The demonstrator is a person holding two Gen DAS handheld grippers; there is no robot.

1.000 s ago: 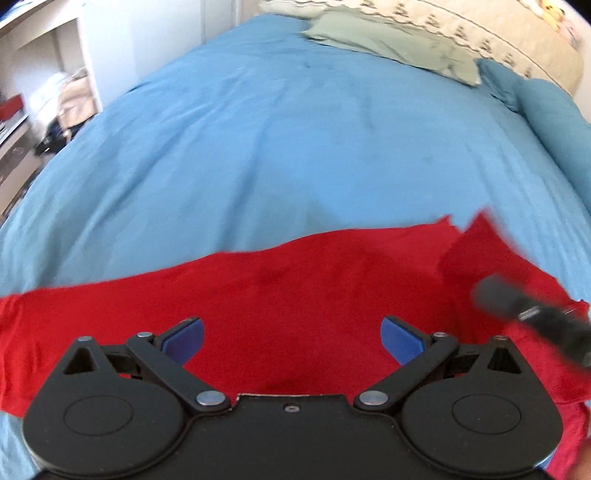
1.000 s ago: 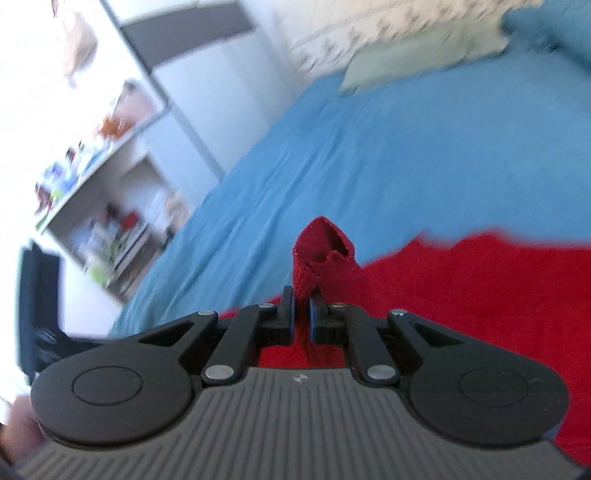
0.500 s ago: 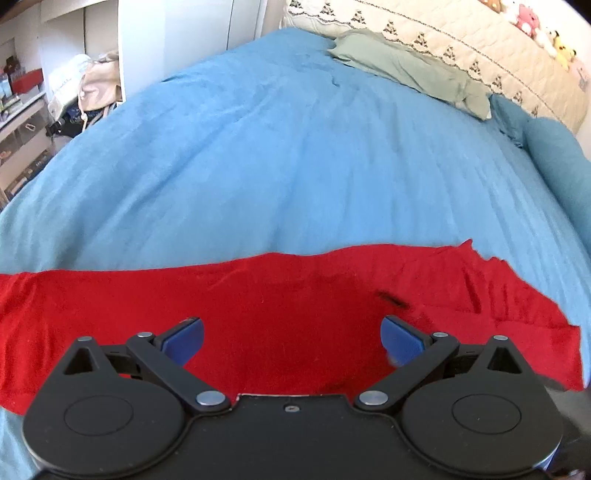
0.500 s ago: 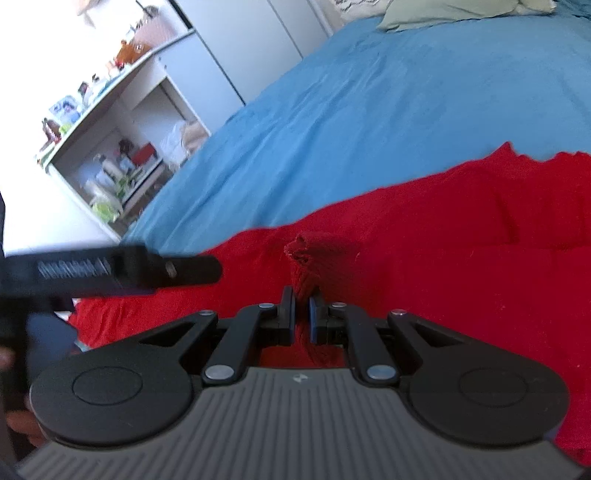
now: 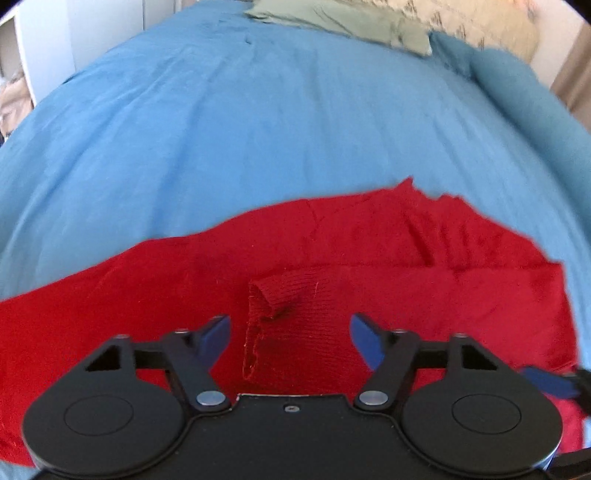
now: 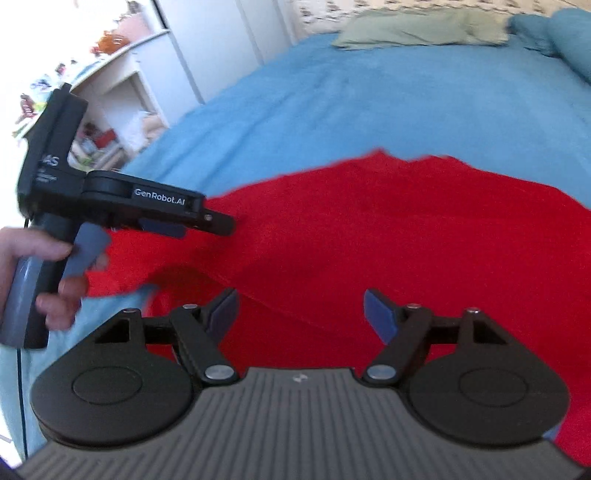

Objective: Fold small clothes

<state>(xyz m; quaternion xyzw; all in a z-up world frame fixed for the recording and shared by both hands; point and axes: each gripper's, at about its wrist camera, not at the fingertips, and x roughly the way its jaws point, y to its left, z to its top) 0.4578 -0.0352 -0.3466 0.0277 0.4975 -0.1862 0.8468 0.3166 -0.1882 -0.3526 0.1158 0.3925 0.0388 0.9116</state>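
Both grippers over red garment, nothing gripped
Left gripper [image 5: 290, 334] fingers closing, ribbed cuff [image 5: 280, 286] between them, untouched; right gripper [image 6: 300, 312] fingers opening, empty above red garment [image 6: 369, 229], which lies flat on the bed [image 5: 258, 129]; green pillow [image 6: 417, 31] at far end

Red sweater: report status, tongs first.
Left tongs closing around sleeve cuff, not gripping. Right tongs opening, empty. Red sweater flat on blue bedspread. Nothing obstructing.
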